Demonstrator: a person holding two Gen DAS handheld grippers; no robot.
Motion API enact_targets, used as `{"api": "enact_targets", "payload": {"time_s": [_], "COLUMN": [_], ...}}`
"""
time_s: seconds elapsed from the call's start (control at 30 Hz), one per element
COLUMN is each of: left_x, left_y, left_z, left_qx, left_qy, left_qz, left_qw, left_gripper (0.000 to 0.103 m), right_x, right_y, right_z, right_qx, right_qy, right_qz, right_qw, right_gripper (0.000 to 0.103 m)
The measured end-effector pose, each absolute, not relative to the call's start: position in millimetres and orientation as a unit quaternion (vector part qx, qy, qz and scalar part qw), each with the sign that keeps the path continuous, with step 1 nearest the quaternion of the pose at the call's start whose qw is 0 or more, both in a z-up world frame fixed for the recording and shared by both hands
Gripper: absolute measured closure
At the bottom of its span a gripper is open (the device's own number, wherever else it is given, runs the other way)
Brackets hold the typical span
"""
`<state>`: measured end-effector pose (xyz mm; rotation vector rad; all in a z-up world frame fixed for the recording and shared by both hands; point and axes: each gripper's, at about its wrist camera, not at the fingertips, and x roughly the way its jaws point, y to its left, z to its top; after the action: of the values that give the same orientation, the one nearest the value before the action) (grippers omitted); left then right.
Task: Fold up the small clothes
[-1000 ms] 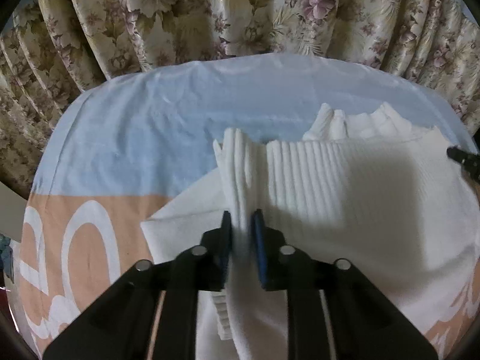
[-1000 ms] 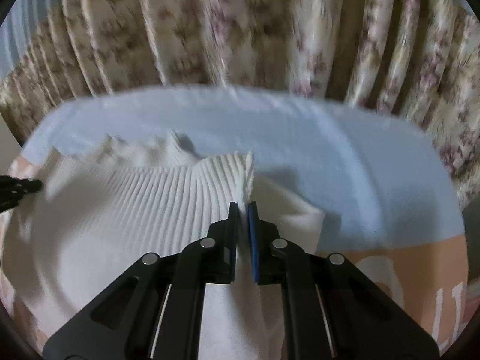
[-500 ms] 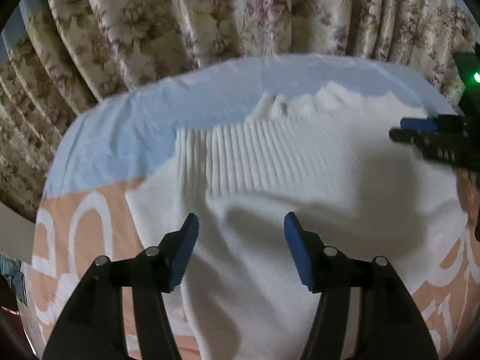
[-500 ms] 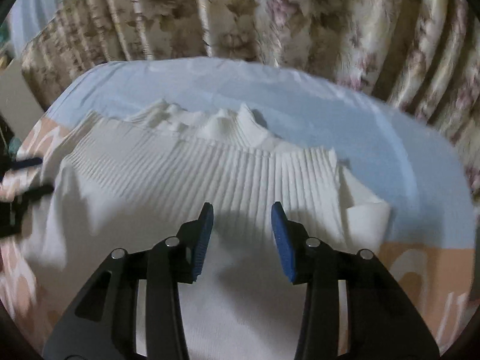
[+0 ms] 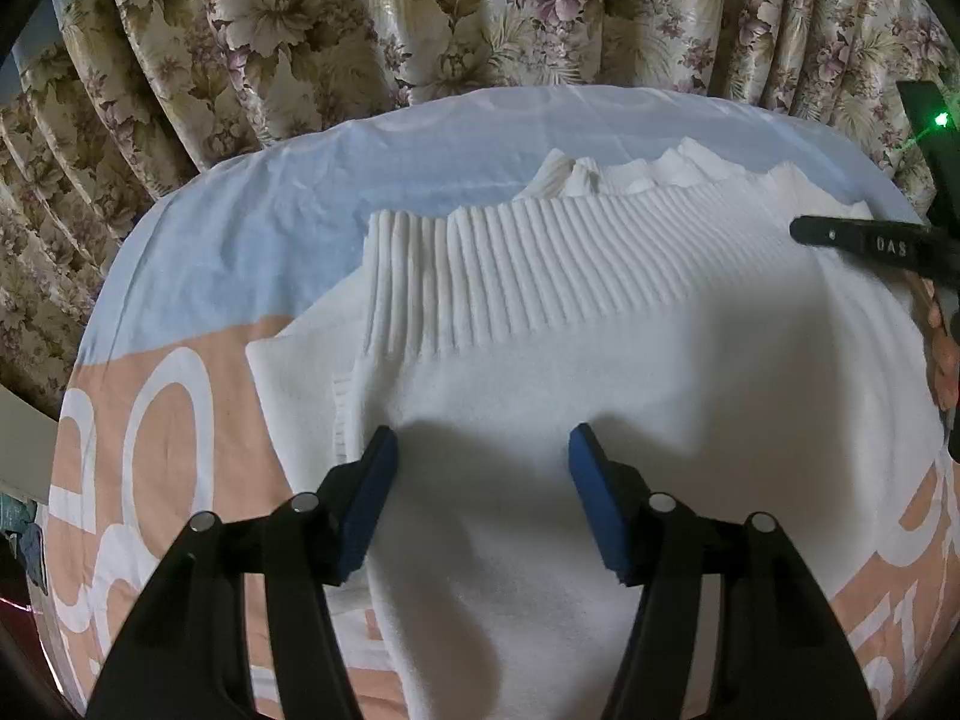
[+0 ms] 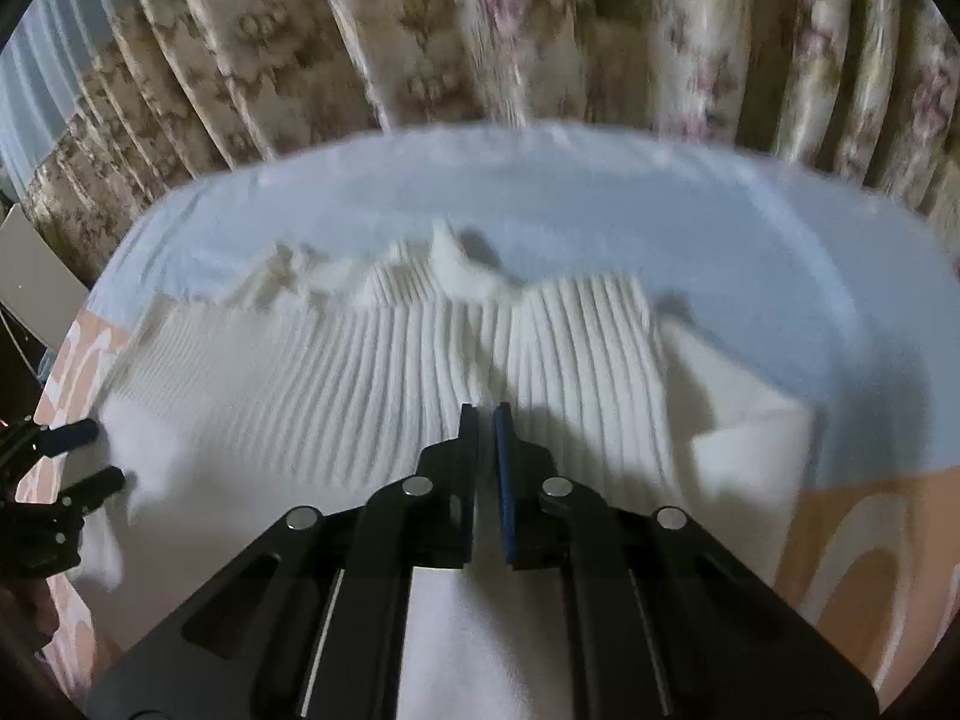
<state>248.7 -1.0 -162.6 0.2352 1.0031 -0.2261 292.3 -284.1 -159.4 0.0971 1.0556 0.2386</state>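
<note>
Dim indoor light; grippers cast soft shadows on the white sweater [image 5: 600, 372]. Right wrist view motion-blurred, worst on the curtain [image 6: 480, 30]. Fisheye bending, dark corners.

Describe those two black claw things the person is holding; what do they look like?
Both are alike. The left gripper and the right gripper are matte black linkages with silver round pivot pins and two flat fingers faced with blue pads. The right one carries white lettering and a green light.

white ribbed knit garment [image 5: 540, 372] partly folded, flat on bedsheet [image 5: 252, 240]
</note>
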Motion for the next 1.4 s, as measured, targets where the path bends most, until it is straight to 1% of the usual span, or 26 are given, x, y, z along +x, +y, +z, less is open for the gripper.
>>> {"api": "enact_targets", "payload": {"time_s": [0.03,0.1,0.13,0.2,0.3,0.4,0.43,0.47,0.57,0.67,0.73,0.77,0.8,0.83,0.97,1.03,1.13,1.23,1.4], "left_x": [249,250,251,258,277,294,296,297,294,291,291,290,287,283,257,246,227,219,207], "left_y": [-1,1,2,4,6,7,7,7,7,7,8,8,8,8,1,-6,-25,-34,-15], "left_z": [-161,-155,-152,-145,-145,-153,-156,-158,-162,-165,-162,-160,-157,-153,-139,-138,-145,-162,-169], "left_qx": [0.111,0.104,0.1,0.091,0.088,0.093,0.097,0.102,0.11,0.112,0.109,0.11,0.11,0.11,0.107,0.096,0.096,0.111,0.107], "left_qy": [0.478,0.474,0.472,0.465,0.468,0.481,0.483,0.485,0.484,0.481,0.481,0.479,0.476,0.473,0.456,0.457,0.457,0.474,0.475], "left_qz": [-0.108,-0.109,-0.11,-0.105,-0.094,-0.084,-0.082,-0.079,-0.078,-0.077,-0.075,-0.073,-0.073,-0.076,-0.087,-0.097,-0.112,-0.106,-0.094], "left_qw": [0.864,0.867,0.869,0.875,0.874,0.868,0.866,0.865,0.865,0.866,0.867,0.868,0.869,0.871,0.879,0.879,0.877,0.867,0.868], "left_gripper": [0.043,0.042,0.039,0.033,0.032,0.032,0.032,0.032,0.032,0.032,0.032,0.032,0.032,0.032,0.03,0.03,0.028,0.028,0.028], "right_x": [291,287,287,291,306,311,311,310,310,312,307,301,292,283,232,214,193,188,181], "right_y": [-284,-286,-289,-297,-300,-299,-298,-298,-311,-318,-320,-323,-324,-325,-307,-291,-257,-228,-254], "right_z": [-156,-143,-136,-129,-142,-159,-159,-158,-155,-161,-155,-148,-139,-131,-114,-116,-125,-144,-147], "right_qx": [0.043,0.047,0.048,0.05,0.032,-0.004,-0.011,-0.021,0.005,0.024,0.045,0.057,0.063,0.062,0.017,0.005,-0.009,-0.049,-0.039], "right_qy": [0.501,0.493,0.483,0.476,0.5,0.512,0.508,0.504,0.488,0.493,0.487,0.476,0.468,0.46,0.438,0.433,0.43,0.45,0.454], "right_qz": [0.119,0.136,0.133,0.117,0.093,0.082,0.079,0.07,0.052,0.057,0.078,0.088,0.093,0.096,0.099,0.109,0.137,0.146,0.102], "right_qw": [0.856,0.858,0.864,0.87,0.86,0.855,0.858,0.861,0.871,0.868,0.869,0.873,0.876,0.881,0.893,0.895,0.892,0.88,0.884], "right_gripper": [0.09,0.087,0.084,0.083,0.083,0.088,0.097,0.1,0.1,0.1,0.095,0.089,0.078,0.076,0.072,0.066,0.062,0.063,0.063]}}
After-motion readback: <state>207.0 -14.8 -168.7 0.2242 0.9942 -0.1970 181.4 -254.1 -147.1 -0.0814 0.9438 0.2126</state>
